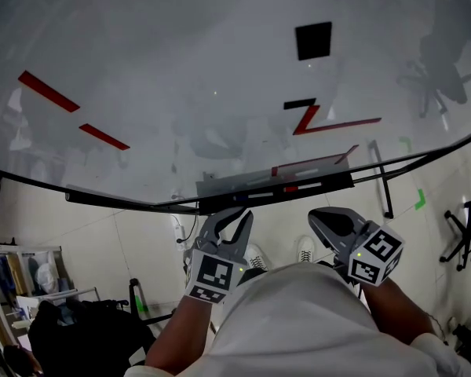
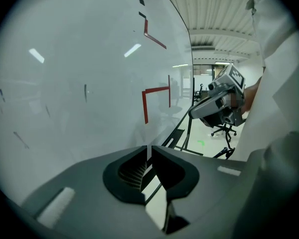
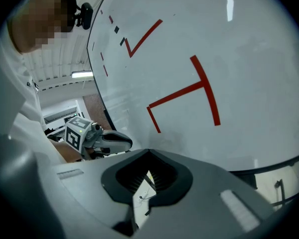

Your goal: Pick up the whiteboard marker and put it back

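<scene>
whiteboard [image 1: 180, 69] fills our view, and the marker [image 1: 289, 188] seems to lie on its tray [image 1: 220, 185]. our left gripper [image 1: 237, 217] and right gripper [image 1: 320, 215] hover nearer, jaws together, empty. pickup isn't started, so next we open one and reach.

The tray [image 1: 243, 185] lines the whiteboard [image 1: 180, 69] bottom; before it, left gripper [image 1: 237, 217] sits beside right gripper [image 1: 320, 218].
</scene>
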Motion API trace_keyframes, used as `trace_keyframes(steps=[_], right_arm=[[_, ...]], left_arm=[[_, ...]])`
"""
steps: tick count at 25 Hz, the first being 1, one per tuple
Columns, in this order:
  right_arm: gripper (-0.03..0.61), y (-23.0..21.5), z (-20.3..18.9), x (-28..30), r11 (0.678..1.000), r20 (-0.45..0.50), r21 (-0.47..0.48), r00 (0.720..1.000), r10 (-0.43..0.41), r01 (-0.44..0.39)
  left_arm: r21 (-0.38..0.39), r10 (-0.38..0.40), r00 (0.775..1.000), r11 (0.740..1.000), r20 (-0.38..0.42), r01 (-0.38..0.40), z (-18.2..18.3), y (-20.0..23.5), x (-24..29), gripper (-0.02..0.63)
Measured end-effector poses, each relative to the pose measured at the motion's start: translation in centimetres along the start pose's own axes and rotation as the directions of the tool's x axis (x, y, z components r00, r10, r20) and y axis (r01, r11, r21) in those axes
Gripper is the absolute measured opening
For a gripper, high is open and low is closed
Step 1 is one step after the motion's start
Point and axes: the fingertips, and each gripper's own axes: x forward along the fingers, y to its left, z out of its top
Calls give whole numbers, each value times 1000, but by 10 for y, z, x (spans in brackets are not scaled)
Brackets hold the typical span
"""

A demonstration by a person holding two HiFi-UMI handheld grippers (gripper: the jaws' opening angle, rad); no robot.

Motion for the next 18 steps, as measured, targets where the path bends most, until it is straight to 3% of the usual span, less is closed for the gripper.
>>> trace_keyframes(steps=[3,8,18], right_arm=[[2,-2,0,-3,1000,9,4,1000,-4,3],[2,-7,-2,-9,1000,18,11,1000,-14,14],[2,-14,-4,-22,999,31,23,998,-49,48]], left_arm=[[110,9,998,994,-60,-3,-7,-3,4,44],[288,28,991,958,-127,10,-15,-7,16,45],[424,24,973,902,-231,78,-30,-11,33,54]])
